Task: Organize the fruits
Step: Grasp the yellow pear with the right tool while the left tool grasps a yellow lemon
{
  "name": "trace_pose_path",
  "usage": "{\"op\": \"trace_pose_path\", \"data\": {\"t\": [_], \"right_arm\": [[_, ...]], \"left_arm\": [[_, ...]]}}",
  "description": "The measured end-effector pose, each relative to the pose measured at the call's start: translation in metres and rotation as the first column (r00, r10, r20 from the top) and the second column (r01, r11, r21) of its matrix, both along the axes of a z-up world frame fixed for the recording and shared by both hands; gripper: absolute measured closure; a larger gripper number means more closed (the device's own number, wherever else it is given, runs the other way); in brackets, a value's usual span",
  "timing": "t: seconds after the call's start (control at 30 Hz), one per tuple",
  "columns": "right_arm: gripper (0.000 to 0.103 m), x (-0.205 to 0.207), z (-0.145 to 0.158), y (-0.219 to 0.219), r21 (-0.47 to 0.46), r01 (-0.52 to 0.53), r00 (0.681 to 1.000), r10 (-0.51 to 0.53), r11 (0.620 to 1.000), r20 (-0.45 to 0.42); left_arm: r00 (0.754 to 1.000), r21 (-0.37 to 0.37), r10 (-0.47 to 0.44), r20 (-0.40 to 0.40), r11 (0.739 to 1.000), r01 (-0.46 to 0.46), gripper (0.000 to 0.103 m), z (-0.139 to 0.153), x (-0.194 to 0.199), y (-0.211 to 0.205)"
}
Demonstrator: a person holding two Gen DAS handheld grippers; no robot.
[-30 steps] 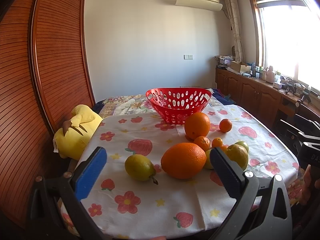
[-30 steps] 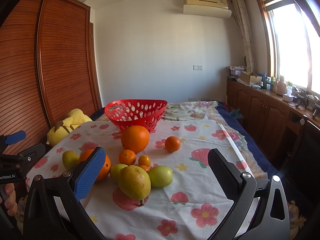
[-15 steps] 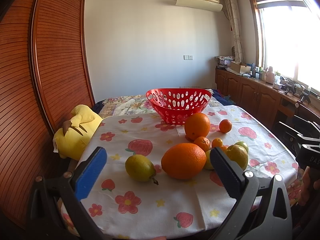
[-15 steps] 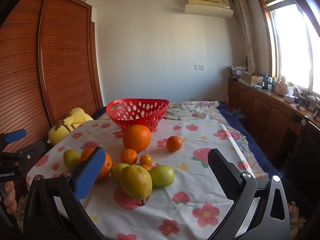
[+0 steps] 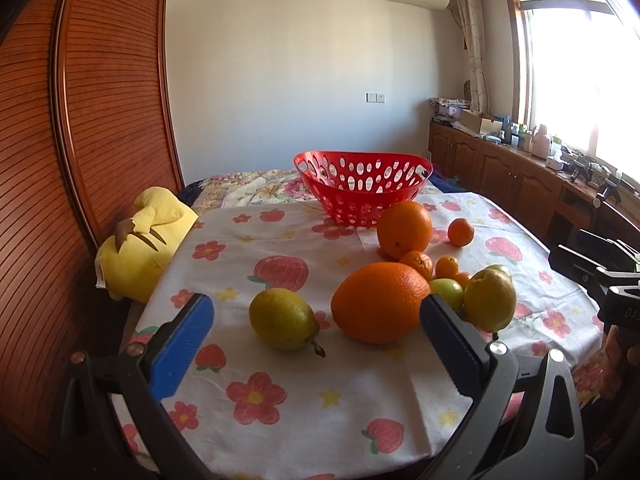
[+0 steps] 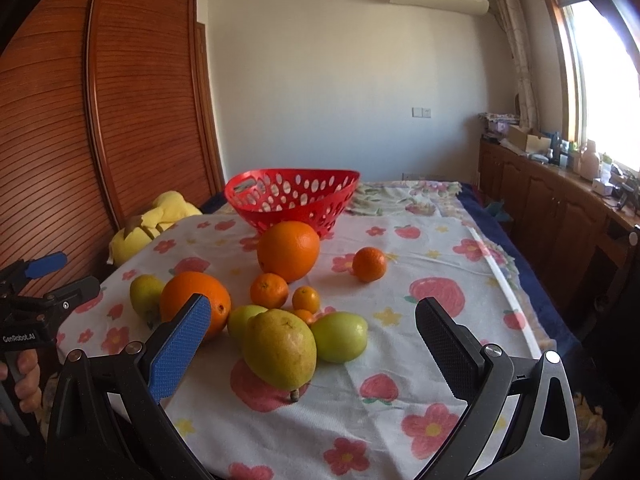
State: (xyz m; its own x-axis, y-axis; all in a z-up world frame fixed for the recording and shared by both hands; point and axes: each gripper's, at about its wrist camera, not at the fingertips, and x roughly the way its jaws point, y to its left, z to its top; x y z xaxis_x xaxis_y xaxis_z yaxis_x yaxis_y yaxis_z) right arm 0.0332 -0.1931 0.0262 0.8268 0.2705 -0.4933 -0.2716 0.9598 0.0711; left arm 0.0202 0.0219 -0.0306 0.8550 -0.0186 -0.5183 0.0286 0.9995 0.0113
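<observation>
A red perforated basket point(image 5: 362, 190) point(image 6: 290, 200) stands empty at the far side of the flowered tablecloth. Loose fruit lies in front of it: a large orange point(image 5: 380, 302) point(image 6: 195, 304), a second large orange point(image 5: 404, 229) point(image 6: 288, 250), a yellow-green pear point(image 5: 282, 318) point(image 6: 144, 294), another pear point(image 5: 489, 299) point(image 6: 279, 347), green fruits point(image 6: 339, 336), and small tangerines point(image 6: 369, 264) point(image 6: 269, 290). My left gripper point(image 5: 316, 344) is open, low at the table's near edge, facing the pear and large orange. My right gripper point(image 6: 312, 348) is open around the nearest pear, not touching it.
A yellow plush toy point(image 5: 140, 240) point(image 6: 146, 226) lies off the table's left edge by a wooden slatted wardrobe point(image 5: 80, 120). Wooden cabinets with clutter point(image 5: 520, 168) run under the window on the right. A hand point(image 6: 22, 380) holds the left gripper.
Both grippers have edged slightly forward and down toward the fruit; the fruits and basket have not moved. Both stay open.
</observation>
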Motion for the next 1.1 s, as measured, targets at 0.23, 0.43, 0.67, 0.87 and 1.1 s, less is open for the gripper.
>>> {"op": "trace_pose_path", "data": {"t": [0.23, 0.43, 0.67, 0.87, 1.1], "right_arm": [[0.005, 0.016, -0.016, 0.014, -0.024, -0.067, 0.997, 0.066, 0.997, -0.031], [0.020, 0.027, -0.032, 0.022, -0.059, -0.138, 0.989, 0.134, 0.989, -0.071], [0.029, 0.039, -0.049, 0.028, -0.068, -0.216, 0.970, 0.207, 0.974, -0.127], [0.029, 0.046, -0.059, 0.035, -0.101, -0.257, 0.957, 0.238, 0.961, -0.167], [0.028, 0.050, -0.064, 0.041, -0.152, -0.269, 0.956, 0.244, 0.951, -0.166]], "left_arm": [[0.999, -0.016, 0.005, -0.034, 1.000, -0.005, 0.000, -0.012, 0.013, 0.014], [0.997, -0.011, -0.008, -0.073, 1.000, 0.008, 0.000, -0.023, 0.029, 0.022], [0.994, 0.005, 0.003, -0.113, 1.000, -0.002, 0.000, -0.034, 0.048, 0.037], [0.989, 0.013, -0.004, -0.150, 1.000, 0.006, 0.000, -0.042, 0.066, 0.046], [0.978, -0.004, -0.041, -0.206, 0.999, 0.041, 0.000, -0.050, 0.078, 0.052]]}}
